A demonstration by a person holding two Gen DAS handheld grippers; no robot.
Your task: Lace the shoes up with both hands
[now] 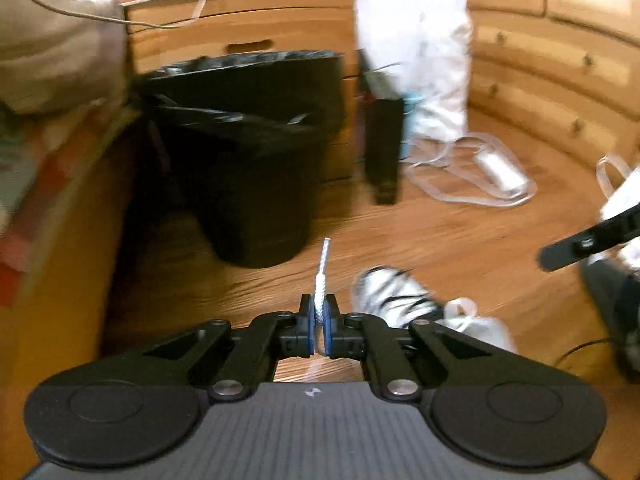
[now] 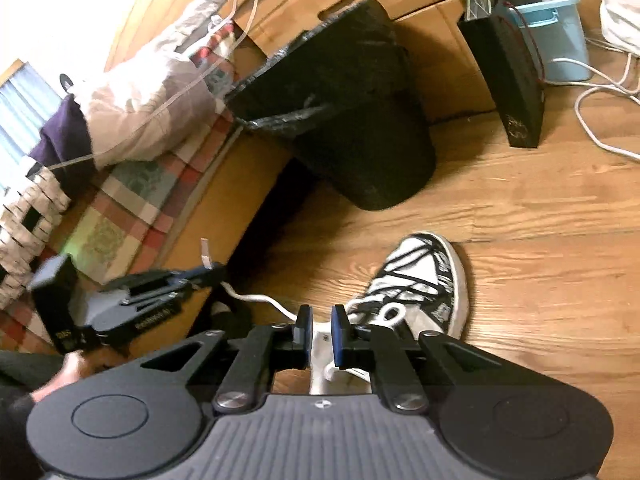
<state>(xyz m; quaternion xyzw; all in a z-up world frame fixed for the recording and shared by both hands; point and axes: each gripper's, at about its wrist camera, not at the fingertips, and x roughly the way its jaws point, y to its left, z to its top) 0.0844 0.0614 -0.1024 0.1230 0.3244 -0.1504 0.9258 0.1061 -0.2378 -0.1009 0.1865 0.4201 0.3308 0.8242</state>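
Left claw (image 1: 319,314) is pinched on the lace (image 1: 322,268) tip, right claw (image 2: 322,322) apart over the shoe (image 2: 416,284) at 1 o'clock, so a hard tug could probably slip that lace free.

The shoe (image 1: 396,296) is blurred, its heel hidden behind gripper linkage.

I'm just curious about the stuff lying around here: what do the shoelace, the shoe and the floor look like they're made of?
Shoelace: white braided cord, probably cotton or polyester; the weave shows, with a stiff tip.
Shoe: likely canvas upper printed black and white, with a matte white rubber-looking sole edge.
Floor: wood or wood-look laminate; grain lines, slight sheen.
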